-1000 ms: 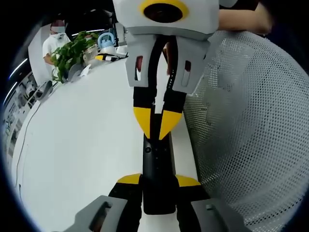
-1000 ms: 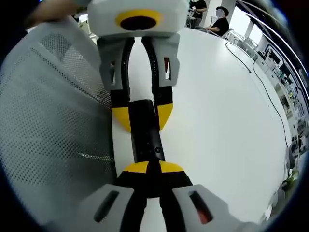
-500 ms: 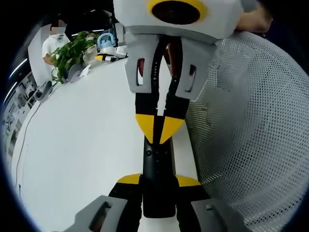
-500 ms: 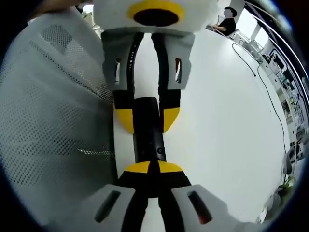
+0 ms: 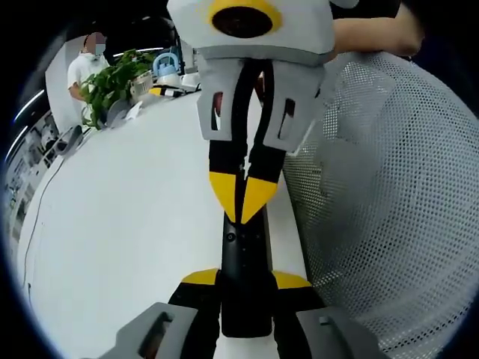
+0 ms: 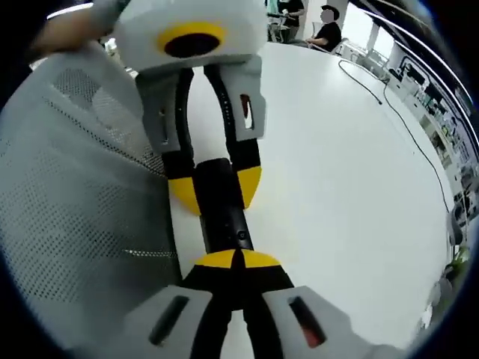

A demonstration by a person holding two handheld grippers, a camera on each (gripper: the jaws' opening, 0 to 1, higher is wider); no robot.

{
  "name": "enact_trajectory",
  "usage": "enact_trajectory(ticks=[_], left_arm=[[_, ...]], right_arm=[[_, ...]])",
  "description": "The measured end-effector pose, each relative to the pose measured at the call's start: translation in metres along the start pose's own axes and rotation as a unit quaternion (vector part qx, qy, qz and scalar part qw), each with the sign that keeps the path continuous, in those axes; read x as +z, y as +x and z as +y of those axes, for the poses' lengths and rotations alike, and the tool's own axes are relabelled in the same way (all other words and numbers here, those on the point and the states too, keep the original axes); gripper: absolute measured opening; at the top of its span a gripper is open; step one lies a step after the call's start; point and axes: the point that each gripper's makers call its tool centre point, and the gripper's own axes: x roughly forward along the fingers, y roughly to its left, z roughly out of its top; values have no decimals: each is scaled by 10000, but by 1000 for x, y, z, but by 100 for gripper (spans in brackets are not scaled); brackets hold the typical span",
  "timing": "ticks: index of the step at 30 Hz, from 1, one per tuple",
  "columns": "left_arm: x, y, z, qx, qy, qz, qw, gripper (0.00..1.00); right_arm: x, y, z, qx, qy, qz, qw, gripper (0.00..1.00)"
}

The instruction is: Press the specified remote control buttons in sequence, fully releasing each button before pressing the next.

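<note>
The remote (image 5: 244, 277) lies on the white desk (image 5: 127, 239), clamped at 6 o'clock by the left gripper (image 5: 245, 280). The right gripper (image 5: 241, 198), tips together, bears on its face at 12 o'clock. A skewed push may slide the remote toward the mesh chair (image 5: 389, 209).

**Setting: open-plan office or lab workspace**

Long white tabletop (image 5: 127, 224) with a cable (image 6: 408, 123) trailing across it; grey mesh office chair back (image 5: 389, 194); leafy potted plant (image 5: 112, 82) at the far end; people (image 6: 325, 26) seated at desks beyond (equipment shelving along one wall, blurred).
</note>
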Motion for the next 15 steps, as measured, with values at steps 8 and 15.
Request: enact_trajectory(ticks=[8,15], left_arm=[[0,0,0,-2,14,29,10000,26],[0,0,0,-5,16,30,10000,26]], right_arm=[[0,1,0,-47,-294,94,9995,0],[-1,2,1,-154,-549,377,9977,0]])
